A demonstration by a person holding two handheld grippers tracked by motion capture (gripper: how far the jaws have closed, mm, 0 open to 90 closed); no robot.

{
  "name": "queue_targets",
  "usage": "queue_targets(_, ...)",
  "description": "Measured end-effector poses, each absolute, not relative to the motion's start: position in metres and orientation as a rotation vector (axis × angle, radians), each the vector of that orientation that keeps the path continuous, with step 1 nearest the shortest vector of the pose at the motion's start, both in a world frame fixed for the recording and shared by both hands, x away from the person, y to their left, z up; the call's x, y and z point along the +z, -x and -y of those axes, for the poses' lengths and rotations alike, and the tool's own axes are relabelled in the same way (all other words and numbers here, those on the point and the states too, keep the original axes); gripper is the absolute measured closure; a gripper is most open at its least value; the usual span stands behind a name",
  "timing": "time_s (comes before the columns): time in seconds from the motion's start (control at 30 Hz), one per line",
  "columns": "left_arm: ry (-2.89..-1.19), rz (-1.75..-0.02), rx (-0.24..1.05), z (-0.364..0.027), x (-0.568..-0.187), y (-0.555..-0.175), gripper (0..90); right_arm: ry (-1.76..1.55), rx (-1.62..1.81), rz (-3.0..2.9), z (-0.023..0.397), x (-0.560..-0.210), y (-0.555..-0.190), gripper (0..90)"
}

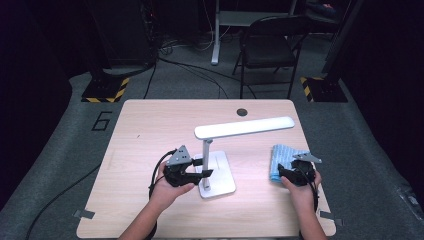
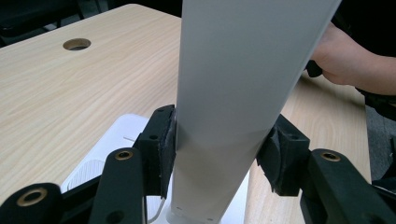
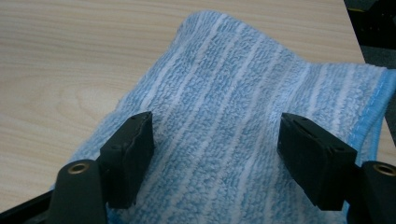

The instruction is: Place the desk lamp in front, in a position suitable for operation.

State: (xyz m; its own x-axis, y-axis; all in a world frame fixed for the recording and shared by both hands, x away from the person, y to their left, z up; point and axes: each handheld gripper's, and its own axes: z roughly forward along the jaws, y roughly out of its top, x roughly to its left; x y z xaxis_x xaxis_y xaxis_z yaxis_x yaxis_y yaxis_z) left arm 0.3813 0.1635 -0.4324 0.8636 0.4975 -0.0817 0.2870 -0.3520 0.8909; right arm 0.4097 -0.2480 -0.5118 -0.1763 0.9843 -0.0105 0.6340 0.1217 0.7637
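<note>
Both my grippers are busy: the left gripper (image 1: 200,174) clamps the upright post (image 2: 233,116) of the white desk lamp (image 1: 218,172) at mid-table, while the right gripper (image 3: 217,149) hangs spread wide over the blue striped towel (image 3: 243,116) lying beside the lamp's base.

Overhead light brightens the desk (image 1: 150,125) while the room around it sinks into darkness; the close views turn soft near the fingers (image 3: 128,154).

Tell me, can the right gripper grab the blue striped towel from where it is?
Probably yes: the right gripper hangs open just over the blue striped terry towel, with nothing between.
</note>
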Motion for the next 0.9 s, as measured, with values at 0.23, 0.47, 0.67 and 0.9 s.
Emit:
queue_targets(0.23,-1.959,-0.569,0.222,-0.162,-0.432,-0.387,49.5,-1.471,0.889,-1.968,0.243,-0.512,-0.401,27.7)
queue_targets(0.47,-1.961,-0.554,0.195,-0.161,-0.432,-0.393,49.1,-1.414,0.859,-2.029,0.245,-0.508,-0.385,26.7)
queue_targets(0.67,-1.957,-0.551,0.191,-0.16,-0.432,-0.395,48.9,-1.508,0.894,-1.937,0.256,-0.506,-0.38,27.2)
queue_targets(0.9,-1.965,-0.552,0.186,-0.161,-0.432,-0.394,48.9,-1.563,0.965,-1.888,0.251,-0.508,-0.387,20.1)
